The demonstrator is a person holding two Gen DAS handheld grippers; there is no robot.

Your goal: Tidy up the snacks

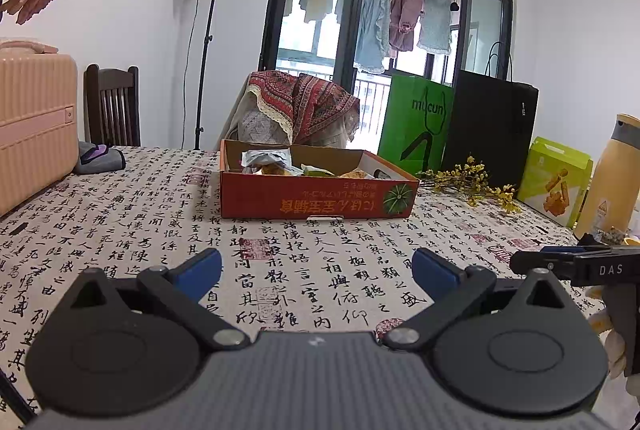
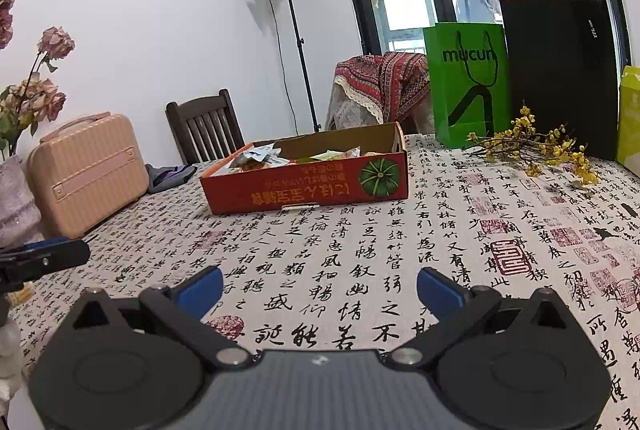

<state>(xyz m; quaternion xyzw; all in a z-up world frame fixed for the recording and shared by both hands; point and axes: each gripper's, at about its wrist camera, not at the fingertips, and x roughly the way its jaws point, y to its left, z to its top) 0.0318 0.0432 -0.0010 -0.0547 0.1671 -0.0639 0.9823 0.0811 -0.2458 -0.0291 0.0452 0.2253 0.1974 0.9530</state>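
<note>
A shallow red cardboard box (image 1: 316,200) (image 2: 308,188) with a green pumpkin print sits mid-table and holds several snack packets (image 1: 268,160) (image 2: 260,156). My left gripper (image 1: 316,270) hovers open over the calligraphy tablecloth, well short of the box, with nothing between its blue pads. My right gripper (image 2: 320,288) is likewise open and empty, nearer the table's front. The right gripper's tip appears at the right edge of the left wrist view, and the left gripper's tip at the left edge of the right wrist view.
A pink case (image 1: 34,122) (image 2: 86,170) and dried roses (image 2: 36,90) stand left. Green bag (image 1: 416,122) (image 2: 468,82), black bag (image 1: 492,126) (image 2: 560,70), yellow flower sprigs (image 1: 472,182) (image 2: 536,146), a green snack carton (image 1: 556,182) and a yellow bottle (image 1: 612,174) stand right. Chairs stand behind the table.
</note>
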